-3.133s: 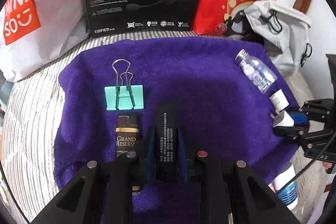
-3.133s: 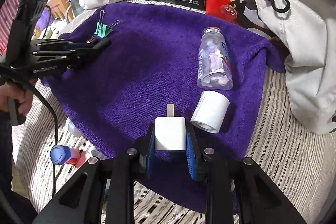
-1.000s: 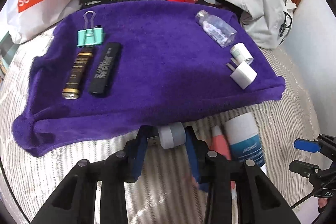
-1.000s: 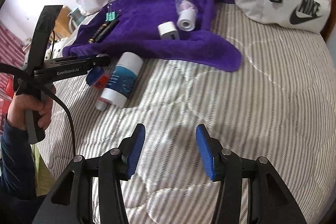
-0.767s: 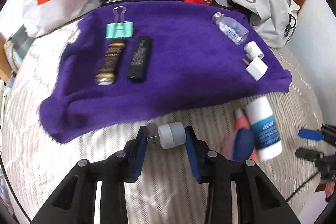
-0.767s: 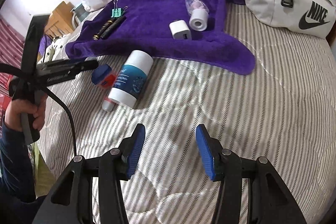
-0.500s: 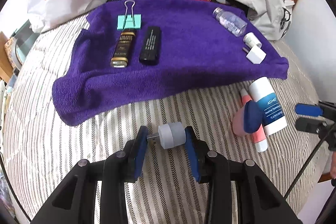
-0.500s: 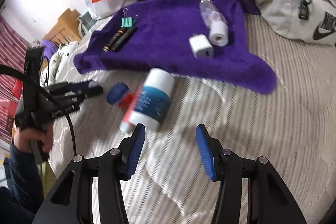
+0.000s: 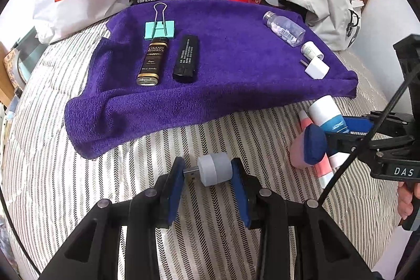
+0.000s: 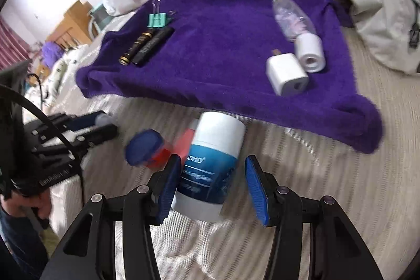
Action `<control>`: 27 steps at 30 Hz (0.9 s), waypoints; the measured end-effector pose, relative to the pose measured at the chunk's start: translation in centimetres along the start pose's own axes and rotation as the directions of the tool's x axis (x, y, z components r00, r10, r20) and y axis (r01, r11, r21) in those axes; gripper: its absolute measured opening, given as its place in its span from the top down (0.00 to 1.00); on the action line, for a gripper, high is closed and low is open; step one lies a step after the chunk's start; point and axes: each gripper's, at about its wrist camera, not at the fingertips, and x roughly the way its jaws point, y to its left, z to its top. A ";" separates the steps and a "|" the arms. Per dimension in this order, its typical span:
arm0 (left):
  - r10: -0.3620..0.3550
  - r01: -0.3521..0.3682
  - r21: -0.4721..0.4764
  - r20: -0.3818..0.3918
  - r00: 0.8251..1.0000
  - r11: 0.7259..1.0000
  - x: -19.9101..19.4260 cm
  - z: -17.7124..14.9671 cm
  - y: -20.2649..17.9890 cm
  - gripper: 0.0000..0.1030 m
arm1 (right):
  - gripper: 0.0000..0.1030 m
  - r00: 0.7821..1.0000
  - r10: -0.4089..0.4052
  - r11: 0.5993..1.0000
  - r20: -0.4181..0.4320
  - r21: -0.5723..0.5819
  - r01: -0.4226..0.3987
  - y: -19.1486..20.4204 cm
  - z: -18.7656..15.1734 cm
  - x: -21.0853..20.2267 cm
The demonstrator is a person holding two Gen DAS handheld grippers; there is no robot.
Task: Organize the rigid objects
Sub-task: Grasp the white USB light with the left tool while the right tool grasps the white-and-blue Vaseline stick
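1. Right now the blue-and-white tube [image 10: 210, 164] lies on the striped bedspread [image 10: 328, 175] just off the purple towel [image 10: 223, 43], between the spread blue pads of the right gripper [image 10: 214, 184]; whether either pad touches it I cannot tell.
2. Beside it lies a pink tube with a dark blue cap [image 10: 144, 147].
3. Meanwhile the left gripper [image 9: 207, 176] clamps a small grey cylindrical adapter [image 9: 214, 172] above the bedspread.
4. On the towel lie a teal binder clip [image 9: 159, 29], a gold-trimmed lighter [image 9: 151, 62], a black stick [image 9: 186, 58], a clear bottle [image 9: 284, 28], a white roll [image 9: 312, 50] and a white charger [image 9: 316, 68].
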 end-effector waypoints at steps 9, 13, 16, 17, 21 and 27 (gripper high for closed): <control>-0.002 0.002 0.001 0.013 1.000 1.000 0.0 -0.1 0.0 0.67 | 0.51 0.984 -0.176 0.981 -0.003 -0.078 0.175 0.0 -0.3 0.7; -0.018 0.018 -0.003 0.015 1.000 1.000 -0.1 -0.1 0.2 0.67 | 0.58 0.987 -0.157 0.982 0.023 -0.100 0.158 0.0 0.1 0.9; -0.018 0.018 0.001 0.013 1.000 1.000 -0.1 -0.1 0.2 0.67 | 0.62 0.990 -0.139 0.985 0.002 -0.104 0.138 -0.4 -0.3 0.4; -0.017 0.017 0.001 0.013 1.000 1.000 -0.1 -0.1 0.2 0.67 | 0.63 0.992 -0.129 0.987 -0.007 -0.096 0.128 -0.7 -0.6 0.2; -0.005 0.006 -0.003 0.022 1.000 1.000 0.0 -0.1 0.0 0.67 | 0.62 0.993 -0.122 0.988 0.010 -0.095 0.122 -0.9 -1.2 0.0; -0.021 0.022 -0.038 0.039 0.999 0.999 -0.1 -0.2 0.3 0.67 | 0.63 0.992 -0.123 0.987 0.013 -0.100 0.124 -0.9 -1.2 0.0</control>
